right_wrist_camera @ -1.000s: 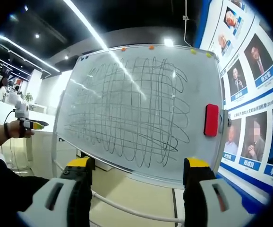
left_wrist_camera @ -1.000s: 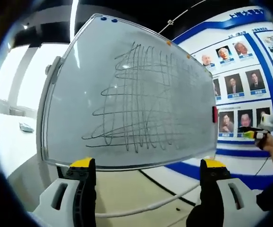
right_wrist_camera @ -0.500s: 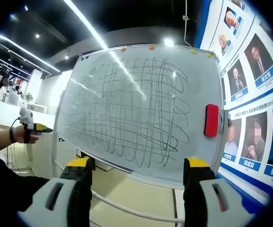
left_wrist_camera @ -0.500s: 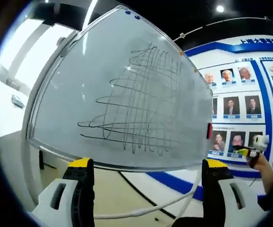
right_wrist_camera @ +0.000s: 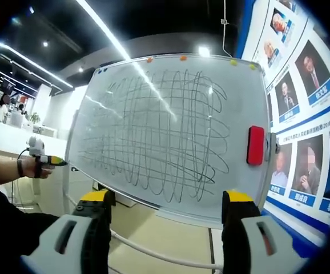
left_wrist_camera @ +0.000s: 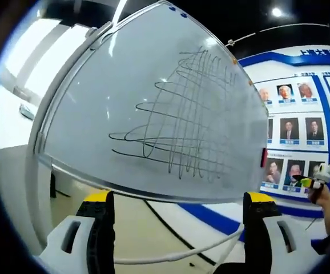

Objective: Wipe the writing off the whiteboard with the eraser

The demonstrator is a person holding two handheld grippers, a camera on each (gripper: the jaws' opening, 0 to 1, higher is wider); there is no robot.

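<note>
A whiteboard (right_wrist_camera: 165, 131) stands on a frame, covered in crossing grey scribbles (right_wrist_camera: 153, 137). A red eraser (right_wrist_camera: 256, 145) sticks to the board's right edge. In the left gripper view the same whiteboard (left_wrist_camera: 113, 114) appears at a steep angle, with the scribbles (left_wrist_camera: 182, 120) on its far half and the red eraser (left_wrist_camera: 263, 157) a sliver at its far edge. My left gripper (left_wrist_camera: 176, 208) is open and empty, close to the board's near left side. My right gripper (right_wrist_camera: 166, 206) is open and empty, facing the board's middle. The left gripper (right_wrist_camera: 45, 160) also shows at the left of the right gripper view.
A wall of framed portraits (right_wrist_camera: 302, 85) with blue trim stands right of the board. A white cable (right_wrist_camera: 159, 251) runs across the pale floor below it. Small magnets (right_wrist_camera: 182, 57) dot the board's top edge. A white counter (right_wrist_camera: 5, 134) lies at the far left.
The left gripper has swung closer to the board's left side, so the board looks more oblique. In the right gripper view the left gripper has moved right toward the board. The right gripper is still.
</note>
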